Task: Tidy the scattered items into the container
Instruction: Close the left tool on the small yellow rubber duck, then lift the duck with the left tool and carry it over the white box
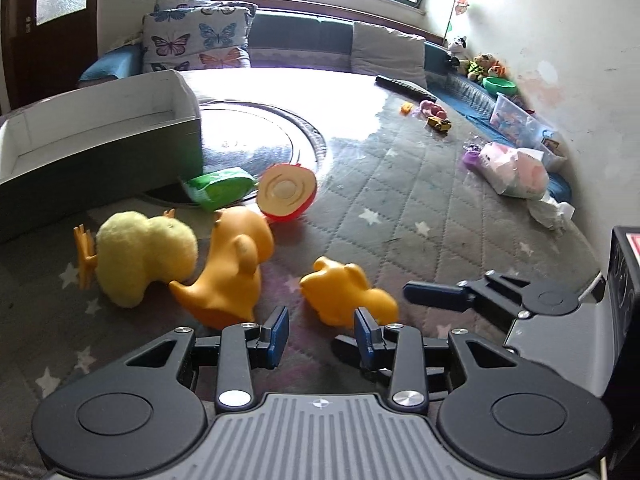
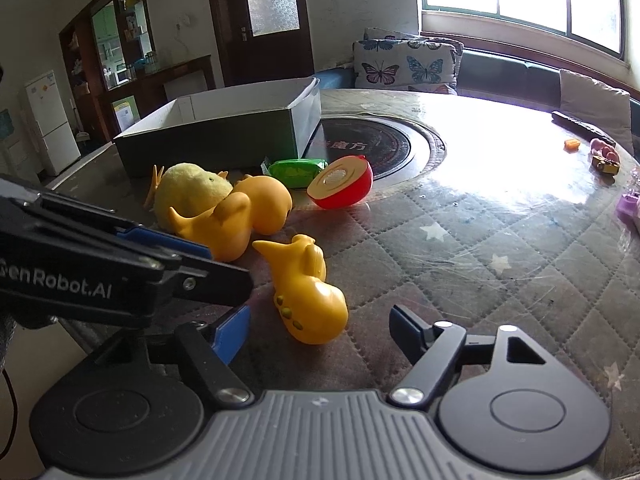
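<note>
A small orange rubber duck (image 1: 350, 294) (image 2: 306, 296) lies on its side on the quilted table, just ahead of both grippers. A larger orange duck (image 1: 230, 268) (image 2: 240, 216) lies beside a yellow plush chick (image 1: 140, 252) (image 2: 188, 194). Behind them are a green packet (image 1: 220, 188) (image 2: 296, 172) and a red toy apple half (image 1: 286, 194) (image 2: 342, 188). The white-lined box (image 1: 100, 136) (image 2: 224, 132) stands behind them and looks empty. My left gripper (image 1: 322, 330) is open and empty, just short of the small duck. My right gripper (image 2: 320, 332) is open and empty around the small duck's near end.
A round black hotplate (image 1: 272, 136) (image 2: 384, 144) is set in the table's middle. Small toys (image 1: 434, 114) (image 2: 600, 156), a dark remote (image 1: 404, 88) and a bagged pink plush (image 1: 514, 170) lie far right. Cushions (image 1: 196, 36) line the bench beyond.
</note>
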Action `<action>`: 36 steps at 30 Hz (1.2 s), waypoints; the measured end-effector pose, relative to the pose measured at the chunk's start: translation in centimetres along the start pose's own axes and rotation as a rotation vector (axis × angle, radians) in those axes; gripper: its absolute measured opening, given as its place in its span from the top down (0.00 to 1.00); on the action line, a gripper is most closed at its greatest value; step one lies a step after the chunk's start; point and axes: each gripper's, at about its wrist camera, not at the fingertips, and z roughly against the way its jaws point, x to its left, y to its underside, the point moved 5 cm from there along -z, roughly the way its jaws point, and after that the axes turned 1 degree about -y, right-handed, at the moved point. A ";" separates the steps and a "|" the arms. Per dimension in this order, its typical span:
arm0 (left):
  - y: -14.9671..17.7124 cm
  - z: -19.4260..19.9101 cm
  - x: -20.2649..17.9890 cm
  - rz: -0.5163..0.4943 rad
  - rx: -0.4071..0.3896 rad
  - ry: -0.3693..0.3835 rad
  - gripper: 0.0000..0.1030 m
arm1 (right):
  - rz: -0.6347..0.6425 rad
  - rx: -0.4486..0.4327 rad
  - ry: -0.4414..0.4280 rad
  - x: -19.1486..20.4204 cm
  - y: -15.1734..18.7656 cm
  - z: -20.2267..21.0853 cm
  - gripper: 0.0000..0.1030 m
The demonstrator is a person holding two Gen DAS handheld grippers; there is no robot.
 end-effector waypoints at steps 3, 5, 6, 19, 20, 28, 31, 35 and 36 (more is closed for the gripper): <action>-0.6 -0.7 -0.2 0.002 0.011 0.004 0.63 | -0.006 -0.004 -0.012 0.0 -0.1 0.0 0.33; -0.9 -1.0 -0.3 0.008 0.018 0.016 0.63 | -0.007 -0.002 -0.021 0.0 -0.2 -0.1 0.35; -1.1 -1.1 -0.3 0.010 0.020 0.020 0.63 | -0.007 0.000 -0.024 0.0 -0.2 -0.1 0.37; -2.8 -2.9 0.0 0.052 0.057 0.085 0.62 | -0.012 0.007 -0.053 -0.1 -0.8 -0.6 0.52; -3.0 -3.0 0.1 0.057 0.059 0.089 0.62 | -0.012 0.006 -0.054 -0.1 -0.9 -0.6 0.52; -3.4 -4.4 0.9 0.107 0.098 0.123 0.62 | -0.005 0.008 -0.059 -0.2 -1.6 -0.7 0.52; -3.4 -4.5 0.8 0.107 0.104 0.137 0.62 | 0.000 0.018 -0.062 -0.1 -1.6 -0.8 0.55; -3.5 -4.7 1.0 0.109 0.109 0.152 0.62 | -0.001 0.023 -0.068 -0.1 -1.8 -0.8 0.63; -3.5 -4.8 1.0 0.107 0.106 0.154 0.61 | 0.003 0.027 -0.070 -0.1 -1.8 -0.9 0.63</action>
